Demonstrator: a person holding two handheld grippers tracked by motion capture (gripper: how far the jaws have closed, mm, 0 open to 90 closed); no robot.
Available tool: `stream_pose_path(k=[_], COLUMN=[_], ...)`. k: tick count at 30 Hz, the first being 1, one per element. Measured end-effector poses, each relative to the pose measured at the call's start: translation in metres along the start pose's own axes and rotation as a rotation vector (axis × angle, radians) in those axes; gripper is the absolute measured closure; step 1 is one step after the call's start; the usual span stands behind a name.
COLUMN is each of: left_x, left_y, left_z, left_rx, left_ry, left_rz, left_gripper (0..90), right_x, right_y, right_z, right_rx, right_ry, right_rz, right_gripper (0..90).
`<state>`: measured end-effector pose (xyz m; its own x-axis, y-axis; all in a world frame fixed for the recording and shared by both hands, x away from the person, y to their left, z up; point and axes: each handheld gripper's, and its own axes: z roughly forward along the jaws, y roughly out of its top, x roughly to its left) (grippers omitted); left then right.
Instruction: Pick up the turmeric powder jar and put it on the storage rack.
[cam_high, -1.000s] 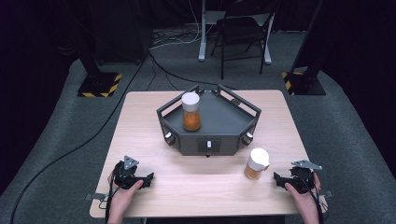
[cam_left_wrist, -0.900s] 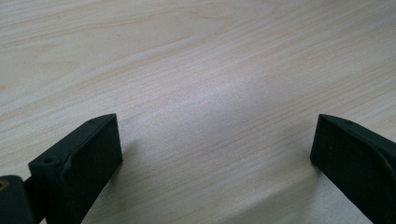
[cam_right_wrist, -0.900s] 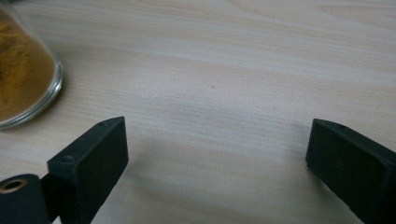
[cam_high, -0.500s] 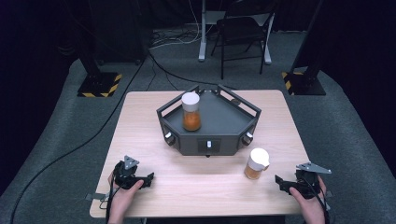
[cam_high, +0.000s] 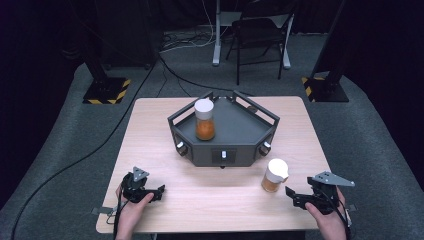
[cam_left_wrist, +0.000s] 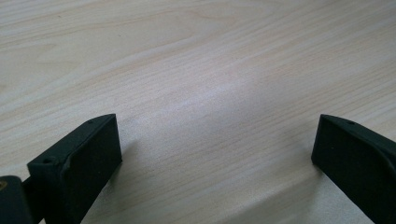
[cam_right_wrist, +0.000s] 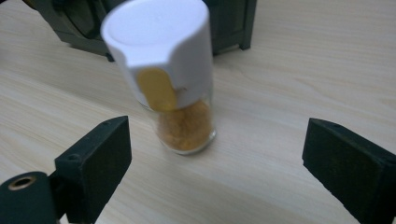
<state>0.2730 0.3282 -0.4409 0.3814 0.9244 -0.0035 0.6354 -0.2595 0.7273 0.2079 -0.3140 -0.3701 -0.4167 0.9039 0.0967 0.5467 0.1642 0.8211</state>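
Bench (cam_high: 165, 125) of pale wood, seen from above, with a dark grey angular tray (cam_high: 237, 131) standing toward its far middle. One spice jar with orange powder and a white cap (cam_high: 204, 119) stands upright on the tray's left part. A second spice jar (cam_high: 274, 175) of the same kind stands upright on the bare bench, just off the tray's near right corner and toward the near right corner of the bench.

The person's right hand holds the right claw (cam_high: 295, 197) near the near right edge, pointing at the second jar from just beside it. In the right gripper view the jar (cam_right_wrist: 170, 79) stands ahead of the jaws, which are spread wide with nothing between them; the jaws have just been closing a little, yet no pad touches the glass. The left claw (cam_high: 159, 191) rests by the near left corner, its jaws spread over bare wood in the left gripper view.

Judged from this layout, the work looks about half done: one jar is on the tray, the other is not yet gripped. Left to do, it seems: move in around the jar, pinch it below the cap, lift it and set it on the tray.
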Motion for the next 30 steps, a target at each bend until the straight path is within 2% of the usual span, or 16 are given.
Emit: stream_pose_path(k=[6, 10, 16, 25, 30], left_x=[0.0, 0.0, 0.0, 0.0, 0.0], left_y=[0.0, 0.001, 0.0, 0.0, 0.001], left_z=[0.0, 0.0, 0.0, 0.0, 0.0], left_rx=[0.001, 0.002, 0.002, 0.002, 0.002], left_ry=[0.001, -0.003, -0.002, -0.002, -0.002], left_rz=[-0.001, -0.001, -0.001, -0.001, -0.001], left_gripper=[0.5, 0.2, 0.2, 0.1, 0.1], right_x=[0.005, 0.002, 0.005, 0.015, 0.021], right_y=[0.005, 0.005, 0.011, 0.011, 0.008], right_z=[0.006, 0.015, 0.029, 0.055, 0.068], right_rx=[-0.017, -0.041, -0.047, -0.055, -0.056], right_ry=[0.025, 0.062, 0.071, 0.036, 0.017], right_rz=[-0.016, 0.015, 0.011, -0.02, -0.022], right_gripper=[7.3, 7.5, 8.7, 14.4, 19.4])
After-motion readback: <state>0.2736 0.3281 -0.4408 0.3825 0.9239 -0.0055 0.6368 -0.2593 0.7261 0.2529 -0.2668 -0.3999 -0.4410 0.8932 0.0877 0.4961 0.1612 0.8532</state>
